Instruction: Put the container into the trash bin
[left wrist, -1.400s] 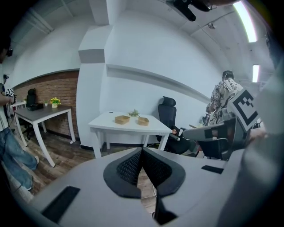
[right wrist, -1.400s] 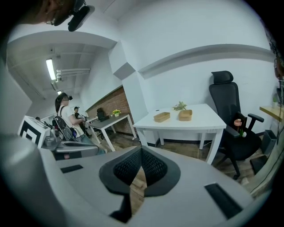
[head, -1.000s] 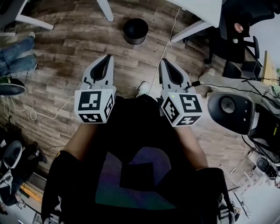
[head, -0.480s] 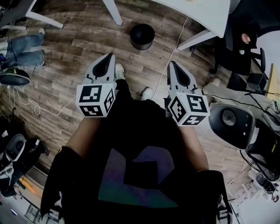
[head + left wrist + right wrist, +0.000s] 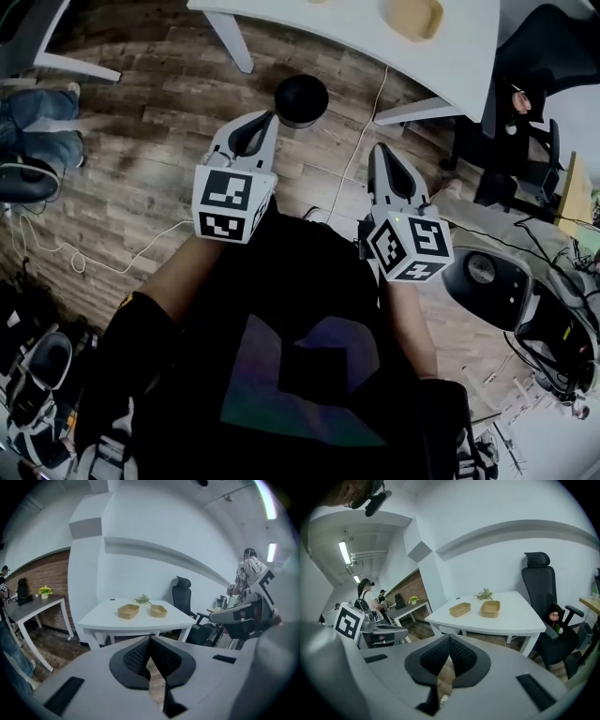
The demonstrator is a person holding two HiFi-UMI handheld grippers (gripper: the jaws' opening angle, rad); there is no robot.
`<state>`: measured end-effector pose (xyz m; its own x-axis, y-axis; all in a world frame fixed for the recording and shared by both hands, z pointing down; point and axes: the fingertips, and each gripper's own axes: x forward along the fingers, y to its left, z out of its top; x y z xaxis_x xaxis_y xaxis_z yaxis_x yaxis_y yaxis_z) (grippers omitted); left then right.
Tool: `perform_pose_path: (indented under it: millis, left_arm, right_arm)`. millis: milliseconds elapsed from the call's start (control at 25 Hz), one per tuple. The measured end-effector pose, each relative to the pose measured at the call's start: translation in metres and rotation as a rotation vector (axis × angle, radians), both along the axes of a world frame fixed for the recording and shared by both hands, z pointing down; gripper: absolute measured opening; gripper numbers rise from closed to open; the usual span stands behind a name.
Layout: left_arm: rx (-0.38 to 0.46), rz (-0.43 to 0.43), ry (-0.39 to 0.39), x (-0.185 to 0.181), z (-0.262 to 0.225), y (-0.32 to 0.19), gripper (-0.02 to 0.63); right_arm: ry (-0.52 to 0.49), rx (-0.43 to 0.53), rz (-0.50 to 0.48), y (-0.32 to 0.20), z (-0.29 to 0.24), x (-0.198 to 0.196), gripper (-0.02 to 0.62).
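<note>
- On the white table (image 5: 375, 42), upper right of the head view: a tan container (image 5: 417, 17), open at the top and resting flat.
- Left gripper view, mid-frame: two such trays side by side on that table, the tan container (image 5: 128, 611) and a second container (image 5: 158, 611), near each other but apart. A green sprig (image 5: 142, 599) lies just behind them. I cannot tell which tray the task means.
- Trash bin (image 5: 301, 98): black and round, on the wood floor (image 5: 141, 103), upper centre of the head view, beside the table's edge.
- Left gripper (image 5: 258, 127): held in front of the person's body, tip pointing toward the bin. Its own view shows the jaws pressed together with nothing between them.
- Right gripper (image 5: 386, 164): lower right of the bin in the head view. Its jaws are likewise closed on nothing, and the floor shows through the slit below them.
- Both grippers are well apart from the containers; no grasp has begun. The jaws will need to spread first.
- Handling, by judgement: the container looks like a thin pressed-fibre or paper tray. It is probably light and fairly stiff along the rim, but the walls could crush. The surface is matte, so it is unlikely to slip against the ribbed pads. Its contents are not visible from here.
- Suggested hold: pinch one side wall at the rim, one jaw inside and one outside, with light pressure. Expect the tray to tilt when held from one wall.
</note>
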<state>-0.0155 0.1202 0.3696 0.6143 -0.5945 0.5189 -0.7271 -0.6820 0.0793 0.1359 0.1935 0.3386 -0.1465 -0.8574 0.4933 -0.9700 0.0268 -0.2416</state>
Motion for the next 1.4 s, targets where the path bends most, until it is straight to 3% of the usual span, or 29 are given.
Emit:
perform_pose_path:
  millis: [600,1000,1320,1400]
  left_arm:
    - [0.033,0.221,0.062,0.018,-0.026,-0.09,0.009]
    - [0.035,0.156,0.047,0.055,-0.024,-0.143,0.009]
    - [0.014,0.032,0.029,0.1,-0.017,-0.193,0.009]
    - [0.001,0.008,0.014,0.112,-0.012,-0.198,0.009]
  right_arm:
    - [0.141,-0.03,0.085,-0.105,-0.009,-0.006,0.014]
    - [0.185,-0.051,0.041,-0.162,0.008,0.048,0.015]
    - [0.303,-0.075,-0.129,-0.225,0.028,0.103,0.018]
    - [0.35,-0.087,-0.192,-0.237,0.033,0.115,0.068]
